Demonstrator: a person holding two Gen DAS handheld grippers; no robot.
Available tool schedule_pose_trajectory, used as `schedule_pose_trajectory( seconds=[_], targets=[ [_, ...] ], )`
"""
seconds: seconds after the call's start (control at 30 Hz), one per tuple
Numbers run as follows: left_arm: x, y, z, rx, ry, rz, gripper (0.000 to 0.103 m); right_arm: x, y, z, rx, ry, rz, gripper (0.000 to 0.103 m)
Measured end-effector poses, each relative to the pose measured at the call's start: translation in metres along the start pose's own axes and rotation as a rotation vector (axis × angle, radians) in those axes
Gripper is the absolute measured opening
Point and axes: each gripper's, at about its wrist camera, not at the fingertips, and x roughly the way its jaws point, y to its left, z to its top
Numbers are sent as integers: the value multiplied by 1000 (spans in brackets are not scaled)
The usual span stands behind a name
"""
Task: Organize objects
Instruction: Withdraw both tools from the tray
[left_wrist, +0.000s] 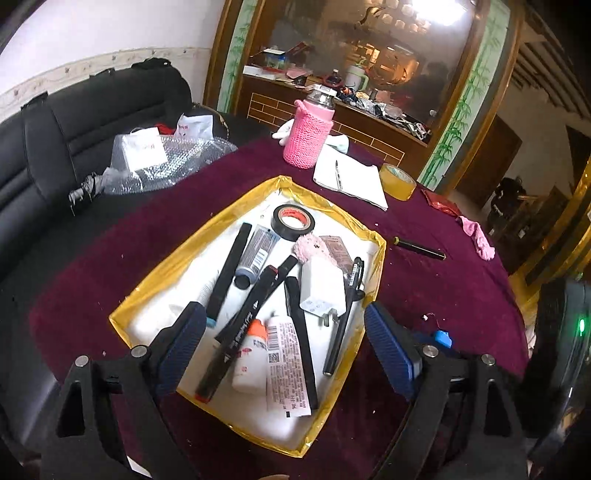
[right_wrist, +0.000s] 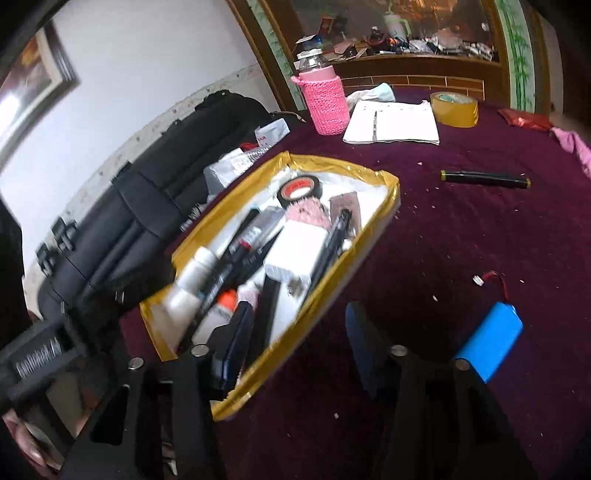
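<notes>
A shallow white tray (left_wrist: 373, 280) edged with yellow tape sits in the middle of the left wrist frame on a maroon tablecloth (left_wrist: 443, 280). It is crowded with black pens and markers, a white charger (left_wrist: 322, 290), white tubes, a roll of black tape (left_wrist: 293, 220) and something pink and fluffy.

The left gripper (left_wrist: 282, 350) hovers over the tray's near end, its blue-padded fingers (left_wrist: 184, 343) spread wide with nothing pressed between them.

In the right wrist view the right gripper (right_wrist: 295, 350) is at lower centre, jaws apart over the tray's near corner and bare cloth, holding nothing; its fingers are dark and blurred. A blue battery pack (right_wrist: 491, 339) with a red lead lies at lower right, partly behind a finger.

Further back a black pen (right_wrist: 485, 179) lies on the cloth; beyond it are a bottle in a pink knitted sleeve (right_wrist: 327, 101), an open notebook (right_wrist: 395, 122) and a roll of yellow tape (right_wrist: 453, 109). A black sofa (left_wrist: 92, 122) fills the upper left.
</notes>
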Motion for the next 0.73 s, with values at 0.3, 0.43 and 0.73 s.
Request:
schedule_pose_trajectory(
  seconds=[0.3,0.43,0.73],
  targets=[
    [-20,-11,-18,53,-68,43,103,6,21,-24,-105,7,-104,49],
    [-23,-8,-21,53,-120,166,103,6,34,-29,-145,2,-143,52],
    [-36,10,-20,11,-211,293,103,7,52,-27,-182,-13,-212,59]
  ],
)
